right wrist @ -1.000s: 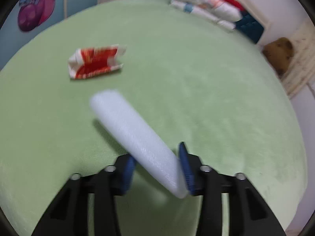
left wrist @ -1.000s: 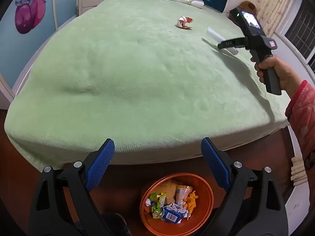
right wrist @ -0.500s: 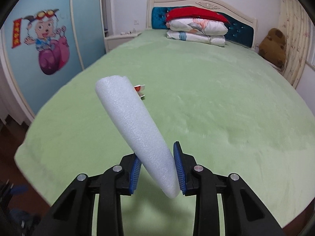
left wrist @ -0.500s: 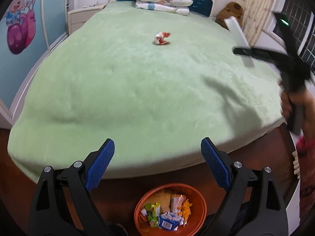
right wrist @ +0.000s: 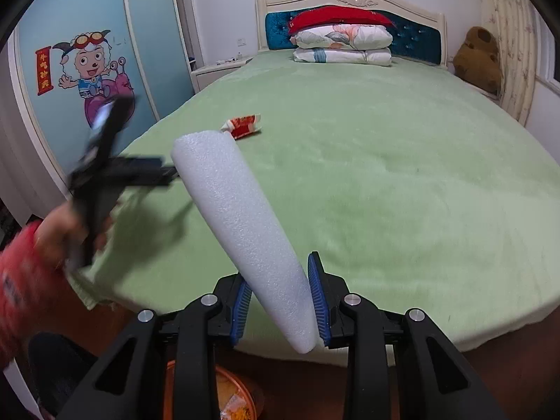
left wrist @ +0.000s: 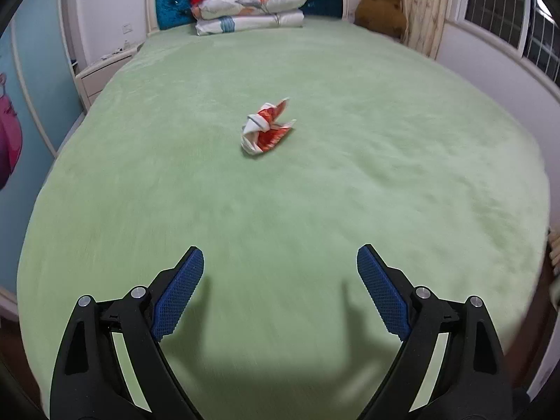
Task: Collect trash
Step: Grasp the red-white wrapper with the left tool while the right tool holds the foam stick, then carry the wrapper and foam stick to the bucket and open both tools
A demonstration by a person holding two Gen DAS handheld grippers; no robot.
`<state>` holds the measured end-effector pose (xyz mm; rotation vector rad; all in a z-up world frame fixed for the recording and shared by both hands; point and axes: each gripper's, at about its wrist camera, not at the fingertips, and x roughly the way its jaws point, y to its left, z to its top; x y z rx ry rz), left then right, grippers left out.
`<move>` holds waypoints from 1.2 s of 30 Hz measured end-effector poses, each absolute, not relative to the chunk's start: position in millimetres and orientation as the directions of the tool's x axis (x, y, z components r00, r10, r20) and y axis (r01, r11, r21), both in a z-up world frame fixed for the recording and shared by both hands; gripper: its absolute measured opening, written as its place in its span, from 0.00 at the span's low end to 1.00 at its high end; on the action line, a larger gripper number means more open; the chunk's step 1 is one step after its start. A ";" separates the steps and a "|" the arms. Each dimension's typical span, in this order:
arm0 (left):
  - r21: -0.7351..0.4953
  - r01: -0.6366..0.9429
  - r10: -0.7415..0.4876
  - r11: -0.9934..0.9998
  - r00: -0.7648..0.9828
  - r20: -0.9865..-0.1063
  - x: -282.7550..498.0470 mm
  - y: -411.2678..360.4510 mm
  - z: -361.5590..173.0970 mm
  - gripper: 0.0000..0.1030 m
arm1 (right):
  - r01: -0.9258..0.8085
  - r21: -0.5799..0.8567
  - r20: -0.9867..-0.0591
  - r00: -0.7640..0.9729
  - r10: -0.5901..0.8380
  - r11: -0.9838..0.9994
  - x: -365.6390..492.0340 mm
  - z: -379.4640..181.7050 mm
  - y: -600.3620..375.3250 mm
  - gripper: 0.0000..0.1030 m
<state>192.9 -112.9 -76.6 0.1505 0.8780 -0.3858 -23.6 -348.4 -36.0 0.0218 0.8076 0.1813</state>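
Observation:
My right gripper (right wrist: 280, 301) is shut on a white foam tube (right wrist: 238, 224) and holds it tilted up to the left, above the foot of the bed. An orange bowl (right wrist: 241, 399) with trash in it stands on the floor below, partly hidden by the gripper. A crumpled red and white wrapper (left wrist: 266, 127) lies mid-bed; it also shows in the right wrist view (right wrist: 243, 125). My left gripper (left wrist: 280, 290) is open and empty over the near part of the bed, well short of the wrapper. It shows blurred at the left of the right wrist view (right wrist: 171, 171).
The green blanket (left wrist: 385, 175) covers the whole bed. Stacked pillows (left wrist: 248, 10) and a headboard are at the far end, a brown plush toy (left wrist: 381, 8) at the far right. A nightstand (left wrist: 105, 70) and a wardrobe stand at the left.
My left gripper moved from over the bowl forward and up over the bed, toward the wrapper. My right gripper lifted the foam tube off the bed and drew back to above the bowl.

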 end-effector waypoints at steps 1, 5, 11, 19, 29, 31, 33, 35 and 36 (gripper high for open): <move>-0.016 0.383 -0.253 0.924 0.578 -0.776 203.6 -114.2 -78.8 0.85 | -0.154 0.090 -0.717 0.675 0.172 0.984 -28.9 -39.9 -348.5 0.30; -0.014 0.379 -0.245 0.925 0.568 -0.786 253.6 -123.4 -80.4 0.85 | -0.159 0.133 -0.727 0.655 0.205 0.978 -45.1 -55.5 -351.3 0.30; -0.006 0.359 -0.220 0.933 0.559 -0.799 309.4 -148.6 -82.5 0.85 | -0.145 0.185 -0.728 0.645 0.235 0.972 -53.4 -66.0 -356.5 0.30; 0.046 0.275 -0.113 0.960 0.533 -0.839 334.5 -160.0 -101.0 0.59 | -0.139 0.207 -0.737 0.629 0.248 0.968 -62.2 -70.0 -354.8 0.30; -0.007 0.283 -0.175 0.959 0.572 -0.802 301.5 -130.9 -60.9 0.31 | -0.143 0.224 -0.722 0.640 0.263 0.964 -68.4 -63.1 -346.8 0.30; -0.002 0.300 -0.186 0.954 0.585 -0.789 284.0 -127.5 -49.1 0.31 | -0.151 0.222 -0.715 0.646 0.266 0.963 -72.8 -57.9 -342.7 0.30; -0.005 0.320 -0.207 0.947 0.601 -0.772 259.5 -121.7 -34.2 0.31 | -0.158 0.217 -0.709 0.652 0.267 0.963 -77.3 -52.8 -337.6 0.30; 0.026 0.322 -0.192 0.947 0.627 -0.755 236.7 -117.5 -22.2 0.31 | -0.167 0.213 -0.702 0.659 0.270 0.963 -83.1 -47.0 -331.2 0.30; 0.057 0.314 -0.172 0.948 0.655 -0.736 215.2 -113.2 -14.1 0.31 | -0.169 0.212 -0.700 0.661 0.270 0.963 -86.1 -44.7 -328.0 0.30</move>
